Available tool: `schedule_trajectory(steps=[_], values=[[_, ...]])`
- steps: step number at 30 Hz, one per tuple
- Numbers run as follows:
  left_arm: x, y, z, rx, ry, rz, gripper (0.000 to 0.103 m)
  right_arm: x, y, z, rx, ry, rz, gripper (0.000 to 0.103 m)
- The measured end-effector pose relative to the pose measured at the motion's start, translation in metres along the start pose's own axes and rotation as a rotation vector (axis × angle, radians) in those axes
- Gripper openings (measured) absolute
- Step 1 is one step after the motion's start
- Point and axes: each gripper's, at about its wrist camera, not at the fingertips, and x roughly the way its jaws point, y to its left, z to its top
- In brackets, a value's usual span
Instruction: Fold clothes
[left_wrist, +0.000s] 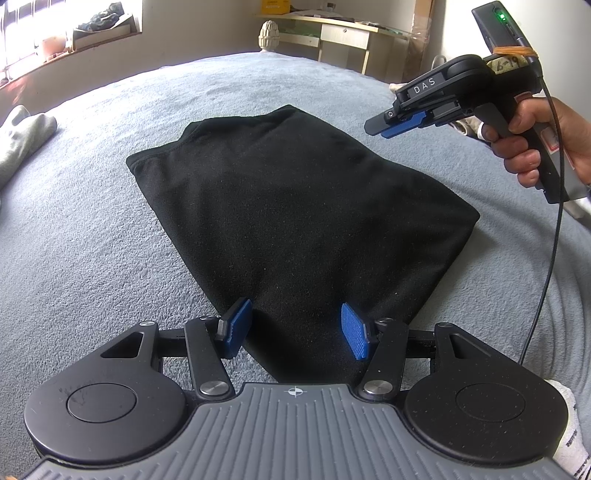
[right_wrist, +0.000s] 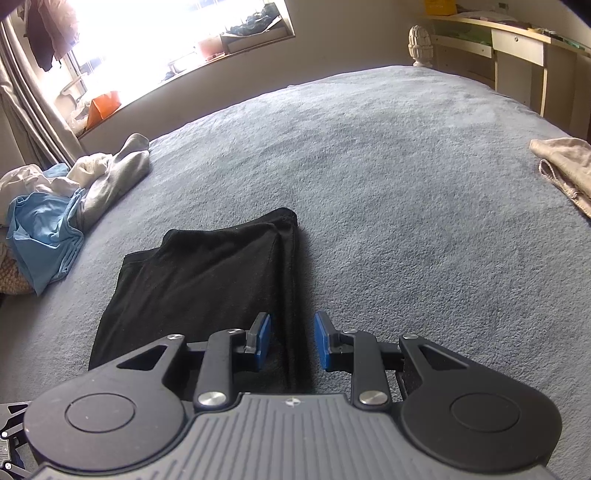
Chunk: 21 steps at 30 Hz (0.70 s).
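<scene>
Black garment (left_wrist: 295, 214): folded into a thick, roughly rectangular stack, lying flat on the bed near its middle; in the right wrist view (right_wrist: 207, 280) the layered fold edges show along its right side.
Bed (left_wrist: 92, 240): covered in a grey-blue fleecy blanket, which carries all the clothes.
Left gripper (left_wrist: 297, 330): hangs over the near end of the black garment, its blue-padded fingers (left_wrist: 238, 326) spread with the cloth seen between them; the pads do not press on it, and whether the tips touch the fabric I cannot tell.
Right gripper (right_wrist: 291, 341): held in a hand (left_wrist: 539, 144) at the right, above the bed; its fingers (right_wrist: 263, 339) stand a narrow gap apart with nothing pinched. In its own view the right edge of the garment lies below that gap.
Unfolded clothes (right_wrist: 62, 206): a heap of light blue, white and grey pieces at the left edge of the bed, well apart from the black garment.
Beige cloth (right_wrist: 569, 170): lies alone at the right edge of the bed.
Background: a bright window (right_wrist: 166, 33) at the left, a pale wooden desk (right_wrist: 517, 44) beyond the far end.
</scene>
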Motion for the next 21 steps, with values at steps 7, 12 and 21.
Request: schedule_trajectory(steps=[7, 12, 21], values=[[0.0002, 0.0005, 0.0004, 0.001, 0.000, 0.000, 0.054, 0.0009, 0.0004, -0.0001, 0.000, 0.004, 0.002, 0.028], [0.0001, 0.0003, -0.0001, 0.002, 0.000, 0.000, 0.054, 0.0009, 0.0007, -0.0007, 0.000, 0.003, 0.002, 0.028], [-0.0050, 0.0033, 0.0011, -0.026, -0.012, -0.017, 0.054, -0.0034, 0.0045, 0.0002, -0.011, -0.013, 0.035, 0.028]])
